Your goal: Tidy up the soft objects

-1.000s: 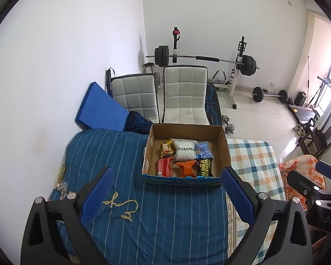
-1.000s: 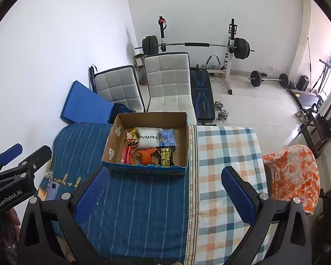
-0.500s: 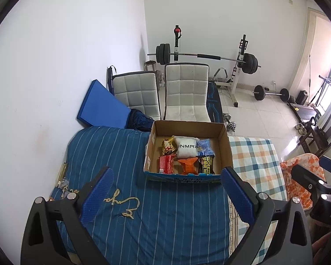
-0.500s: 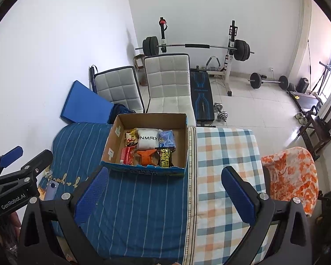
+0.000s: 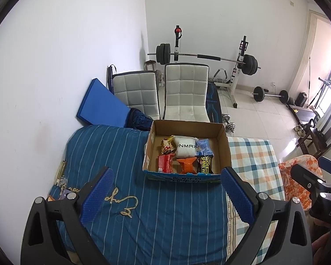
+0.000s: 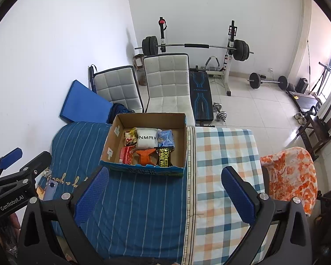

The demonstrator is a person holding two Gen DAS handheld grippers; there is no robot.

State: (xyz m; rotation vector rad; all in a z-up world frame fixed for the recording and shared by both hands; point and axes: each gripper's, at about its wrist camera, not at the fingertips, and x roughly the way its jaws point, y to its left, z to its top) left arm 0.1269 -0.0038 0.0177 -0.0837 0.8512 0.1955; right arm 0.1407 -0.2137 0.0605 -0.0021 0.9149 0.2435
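above bed (image 5: 165, 209), both hand-held grippers (image 5: 165, 195) agape

White walls (image 5: 66, 44), pale tiled floor (image 6: 253, 101), two quilted chairs (image 5: 185, 92), barbell rack (image 6: 196, 46); daylight, probably window, right.

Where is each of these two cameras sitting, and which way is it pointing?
Left wrist: on the left gripper, looking forward and down at the cardboard box; its open fingers frame the view.
Right wrist: on the right gripper, same direction; the left gripper shows at the edge.
Shared: box, bed, white chairs, barbell rack.
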